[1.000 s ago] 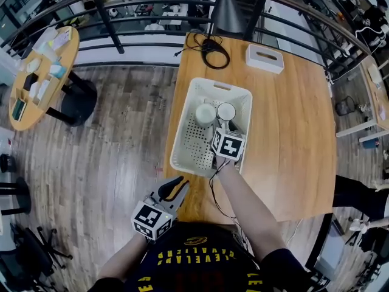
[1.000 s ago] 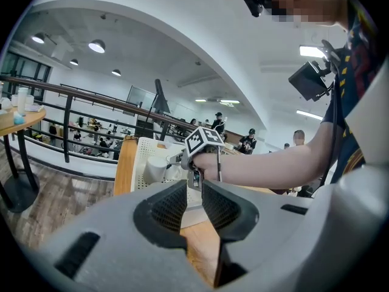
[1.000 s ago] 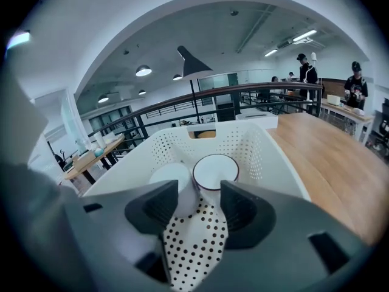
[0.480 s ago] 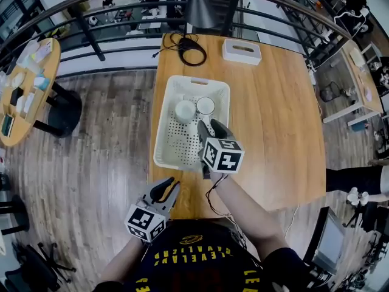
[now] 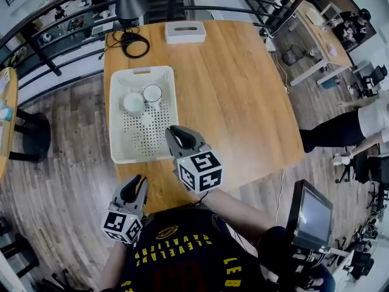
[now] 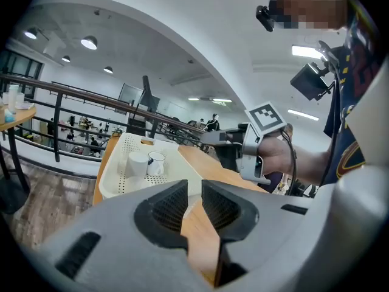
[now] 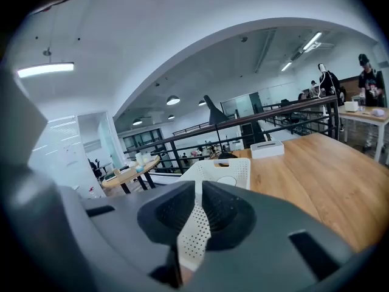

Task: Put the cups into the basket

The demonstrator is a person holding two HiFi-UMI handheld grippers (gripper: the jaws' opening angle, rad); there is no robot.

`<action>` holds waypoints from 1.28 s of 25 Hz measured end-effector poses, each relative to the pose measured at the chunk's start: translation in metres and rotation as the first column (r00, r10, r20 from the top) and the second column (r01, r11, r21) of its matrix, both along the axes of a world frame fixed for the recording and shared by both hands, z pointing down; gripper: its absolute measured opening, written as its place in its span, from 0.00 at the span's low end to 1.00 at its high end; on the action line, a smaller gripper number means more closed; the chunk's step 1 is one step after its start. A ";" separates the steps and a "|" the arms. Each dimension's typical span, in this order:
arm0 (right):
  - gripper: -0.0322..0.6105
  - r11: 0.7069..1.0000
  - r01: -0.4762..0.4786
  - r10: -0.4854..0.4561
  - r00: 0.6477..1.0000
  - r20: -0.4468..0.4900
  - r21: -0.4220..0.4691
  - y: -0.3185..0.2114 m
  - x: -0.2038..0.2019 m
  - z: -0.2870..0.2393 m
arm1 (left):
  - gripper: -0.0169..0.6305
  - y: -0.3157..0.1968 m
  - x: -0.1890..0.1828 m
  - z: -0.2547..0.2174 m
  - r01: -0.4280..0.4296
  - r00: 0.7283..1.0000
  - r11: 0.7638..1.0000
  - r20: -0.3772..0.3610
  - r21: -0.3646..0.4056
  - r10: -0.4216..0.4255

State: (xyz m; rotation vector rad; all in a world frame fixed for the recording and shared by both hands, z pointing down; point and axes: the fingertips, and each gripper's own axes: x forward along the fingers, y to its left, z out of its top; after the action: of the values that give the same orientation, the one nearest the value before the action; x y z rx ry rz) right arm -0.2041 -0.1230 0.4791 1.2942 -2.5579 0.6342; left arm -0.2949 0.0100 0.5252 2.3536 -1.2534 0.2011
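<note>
A white perforated basket [image 5: 158, 148] sits on the left of the wooden table [image 5: 237, 102]. Two white cups stand in it side by side: one upturned [image 5: 133, 103], one upright with a dark handle [image 5: 152, 93]. My right gripper [image 5: 175, 134] hovers over the basket's near right corner, clear of the cups. Its jaws have just been closing and hold nothing; the basket wall [image 7: 228, 166] shows through the slit of that gripper [image 7: 199, 187]. My left gripper [image 5: 136, 184] hangs off the table's near edge, narrow and empty. The left gripper view [image 6: 193, 184] looks across to both cups [image 6: 137, 163].
A white tissue box [image 5: 185, 32] and a coiled black cable [image 5: 132, 41] lie at the table's far end by a dark lamp [image 5: 130, 5]. A railing runs behind. A person [image 5: 358, 126] stands at the right, and a screen [image 5: 313, 215] sits near my right side.
My right gripper has risen out of the basket and drawn back toward me, leaving the handled cup beside the other; its jaws went from wide to narrow. The left gripper barely moved.
</note>
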 end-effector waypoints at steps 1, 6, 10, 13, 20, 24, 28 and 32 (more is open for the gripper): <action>0.11 1.000 0.010 -0.010 1.000 -0.010 -0.004 0.007 0.004 0.002 | 0.13 0.000 0.003 -0.002 -0.001 1.000 1.000 -0.003 0.002 0.001; 0.09 0.997 0.077 -0.079 0.996 -0.049 -0.028 0.041 0.022 0.013 | 0.13 0.005 0.028 -0.006 -0.019 1.000 1.000 0.000 0.002 0.019; 0.08 0.992 0.115 -0.118 0.992 -0.045 -0.056 0.061 0.044 0.017 | 0.13 0.005 0.054 -0.009 -0.030 1.000 1.000 -0.002 0.004 0.030; 0.07 0.987 0.152 -0.154 0.987 -0.043 -0.059 0.075 0.059 0.014 | 0.13 0.005 0.074 -0.011 -0.043 0.999 0.999 0.000 0.008 0.043; 0.07 0.973 0.224 -0.224 0.974 0.024 -0.044 0.099 0.101 0.007 | 0.13 -0.006 0.125 -0.015 -0.093 0.996 0.995 -0.004 0.024 0.093; 0.07 0.982 0.184 -0.184 0.983 0.020 -0.035 0.097 0.134 0.005 | 0.13 -0.013 0.156 -0.024 -0.121 0.992 0.992 -0.016 0.046 0.122; 0.07 0.989 0.148 -0.148 0.988 0.029 0.020 0.099 0.166 -0.005 | 0.04 -0.006 0.192 -0.029 -0.194 0.981 0.979 -0.007 0.058 0.194; 0.07 0.987 0.131 -0.139 0.987 0.082 0.096 0.093 0.190 -0.020 | 0.04 -0.016 0.219 -0.029 -0.238 0.971 0.967 0.026 0.089 0.237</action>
State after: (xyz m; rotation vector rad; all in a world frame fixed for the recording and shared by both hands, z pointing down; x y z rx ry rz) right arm -0.0146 -0.0302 0.4589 1.1294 -2.7471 0.5676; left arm -0.0757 -0.0060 0.4963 2.5844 -1.0033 0.2434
